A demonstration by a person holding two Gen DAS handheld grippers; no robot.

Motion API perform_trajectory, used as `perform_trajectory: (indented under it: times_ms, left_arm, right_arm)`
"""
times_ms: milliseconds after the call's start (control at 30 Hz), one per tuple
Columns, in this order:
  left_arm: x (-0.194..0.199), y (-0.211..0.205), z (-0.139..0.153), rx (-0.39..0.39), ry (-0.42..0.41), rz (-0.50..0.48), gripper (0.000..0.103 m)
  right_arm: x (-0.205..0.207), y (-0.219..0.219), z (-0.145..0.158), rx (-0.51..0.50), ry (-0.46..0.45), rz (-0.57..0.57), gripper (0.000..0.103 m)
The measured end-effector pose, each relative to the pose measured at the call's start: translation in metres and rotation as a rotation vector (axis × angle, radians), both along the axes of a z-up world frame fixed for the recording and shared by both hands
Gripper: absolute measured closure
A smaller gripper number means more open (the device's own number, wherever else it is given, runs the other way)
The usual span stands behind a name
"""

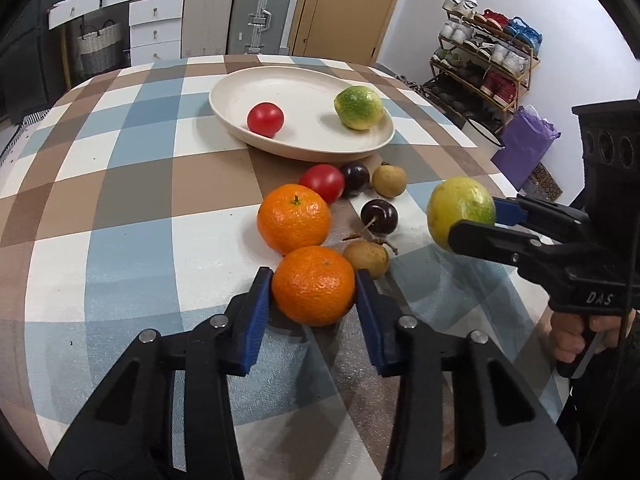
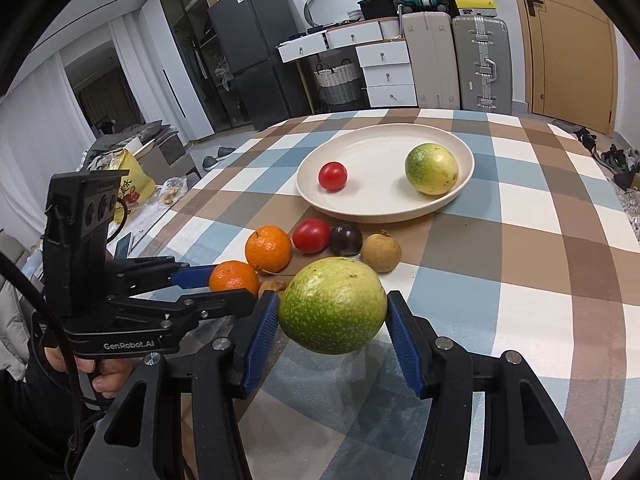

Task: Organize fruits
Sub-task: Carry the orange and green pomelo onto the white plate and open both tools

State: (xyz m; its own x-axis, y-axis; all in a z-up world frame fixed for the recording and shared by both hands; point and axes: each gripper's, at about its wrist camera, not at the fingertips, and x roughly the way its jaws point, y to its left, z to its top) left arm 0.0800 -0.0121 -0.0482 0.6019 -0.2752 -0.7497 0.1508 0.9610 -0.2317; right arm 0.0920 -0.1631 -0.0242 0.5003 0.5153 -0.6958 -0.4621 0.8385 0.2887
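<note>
My left gripper is shut on the near orange, which rests on the checked tablecloth, a blue pad against each side. My right gripper is shut on a green-yellow fruit and holds it above the table, to the right of the fruit pile. A cream plate farther back holds a red tomato and a second green fruit. Loose between the plate and the grippers lie another orange, a tomato, two dark cherries and two brown longans.
The round table's edge curves down at the right, with a shoe rack and a purple bag beyond it. Suitcases, white drawers and a door stand behind the table. A hand grips the right tool's handle.
</note>
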Motion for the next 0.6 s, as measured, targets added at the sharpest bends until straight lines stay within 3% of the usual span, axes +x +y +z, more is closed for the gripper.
perform_trajectory:
  times_ms: [600]
  left_arm:
    - [0.012,0.016,0.047,0.021,-0.101,0.076,0.065]
  right_arm:
    - [0.021,-0.011,0.021,0.019,-0.041,-0.032,0.048]
